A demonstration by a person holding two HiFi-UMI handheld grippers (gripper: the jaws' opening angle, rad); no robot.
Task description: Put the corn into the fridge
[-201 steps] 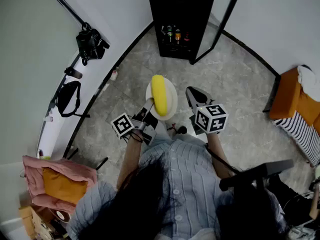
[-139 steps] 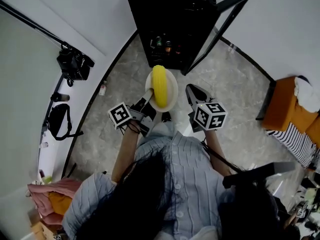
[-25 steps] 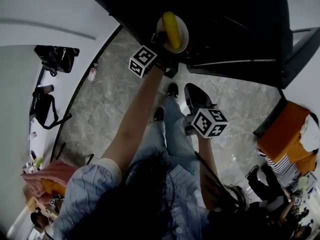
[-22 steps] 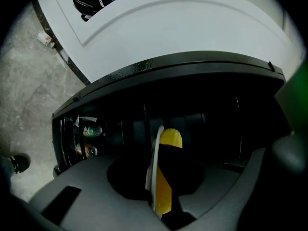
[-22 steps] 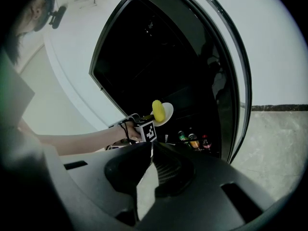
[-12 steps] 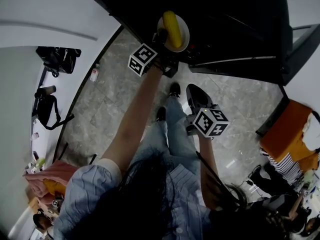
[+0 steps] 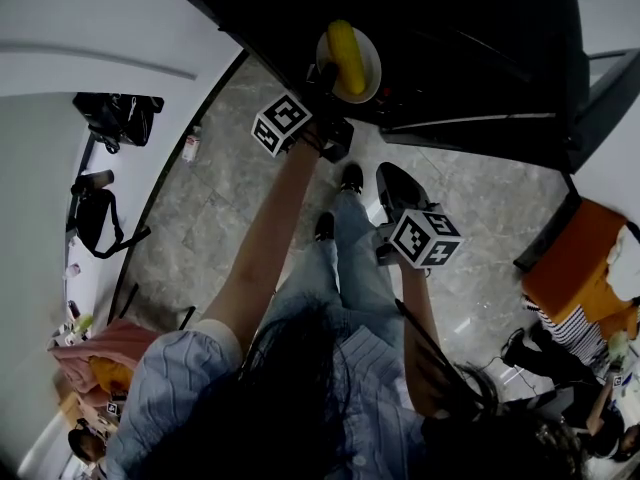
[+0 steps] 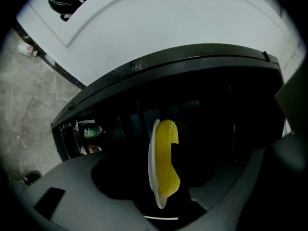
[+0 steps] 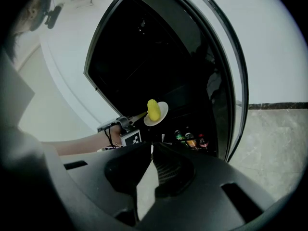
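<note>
Corn (image 7: pixel 343 46): lies on a white plate (image 7: pixel 368 72) inside the open fridge (image 7: pixel 480 58), at an upper level.
Left gripper (image 7: pixel 322 76): jaws have just been opening and now stand wide. The plate rim is between them but not pressed.
Right gripper (image 9: pixel 150 150): jaws together, empty, held back from the fridge.
Risk: a jaw catching the rim on withdrawal could drag or tip the plate and roll the corn off. What bears the plate is too dark to tell.
Views: left gripper view shows the plate edge-on, rim within the jaws. Right gripper view shows the door (image 9: pixel 231 81) open and the plate level above the bottles (image 9: pixel 187 139).
</note>
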